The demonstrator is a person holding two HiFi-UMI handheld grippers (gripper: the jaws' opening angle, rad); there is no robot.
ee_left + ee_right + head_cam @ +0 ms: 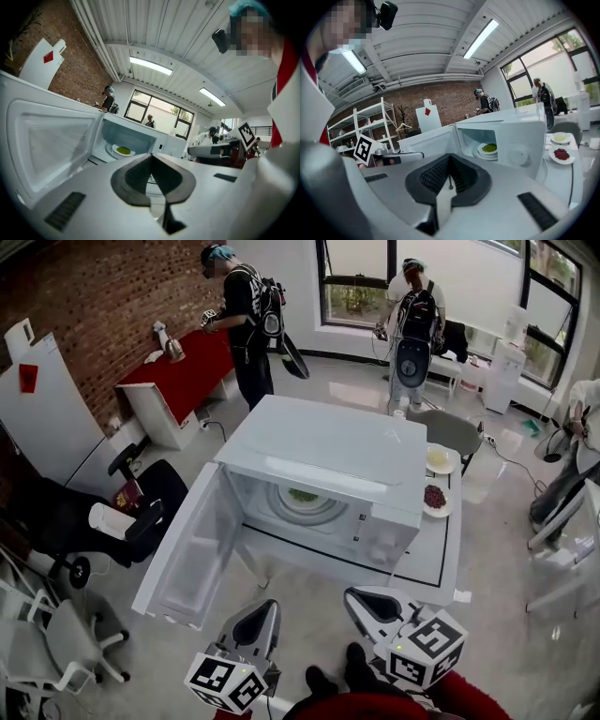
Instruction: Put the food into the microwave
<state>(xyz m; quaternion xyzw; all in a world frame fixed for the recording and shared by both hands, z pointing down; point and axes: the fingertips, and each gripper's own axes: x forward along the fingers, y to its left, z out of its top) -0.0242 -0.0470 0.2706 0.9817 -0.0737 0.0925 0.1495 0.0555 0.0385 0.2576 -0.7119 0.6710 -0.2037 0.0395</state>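
The white microwave (pixel 328 451) stands on a white table (pixel 448 563) with its door (pixel 183 554) swung wide open to the left. On its turntable sits a white plate of green food (pixel 302 495), also seen in the left gripper view (pixel 123 150) and the right gripper view (pixel 489 148). Right of the microwave lie a plate of red food (pixel 435 496) and a plate of pale yellow food (pixel 438 458). My left gripper (pixel 267 607) and right gripper (pixel 354 598) hang side by side in front of the table, both shut with nothing held, well short of the oven.
Black office chairs (pixel 141 507) stand left of the open door and a grey chair (pixel 450 432) behind the table. Two people (pixel 246 320) stand farther back, one by a red-topped counter (pixel 192 367). A person's sleeve (pixel 586 404) shows at the right edge.
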